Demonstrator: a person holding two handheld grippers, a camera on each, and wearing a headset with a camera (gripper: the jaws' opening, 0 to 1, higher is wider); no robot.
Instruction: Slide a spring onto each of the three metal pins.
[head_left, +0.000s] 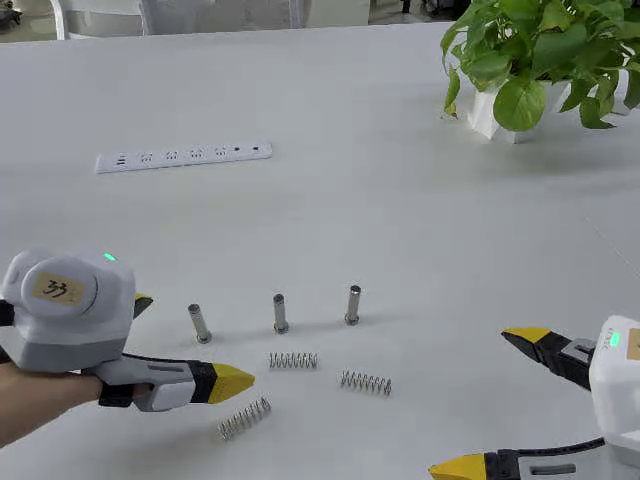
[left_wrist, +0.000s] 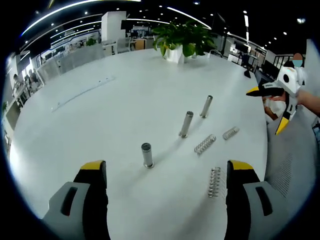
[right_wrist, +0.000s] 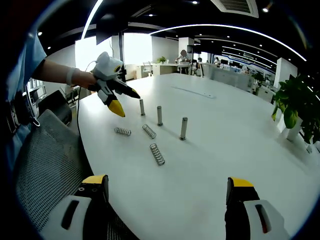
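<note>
Nearest me, both tools are spread wide and carry nothing: the left tool (left_wrist: 166, 166) sits at the near left of the table (head_left: 400, 220), and the right tool (head_left: 490, 400) at the near right, well apart from the work. Just beyond, the near-left spring (head_left: 244, 417), middle spring (head_left: 293, 360) and right spring (head_left: 365, 382) lie flat. Behind them the left pin (head_left: 199, 323), middle pin (head_left: 280, 313) and right pin (head_left: 353, 304) stand upright and bare, so I judge nothing threaded yet, with all three to do. Farther off are a power strip (head_left: 183, 156) and a potted plant (head_left: 540, 50). The left gripper view adds that the near-left spring lies just inside one jaw, with the left pin ahead between the jaws. The right gripper view adds a mesh chair (right_wrist: 45, 165) at the table's edge.
</note>
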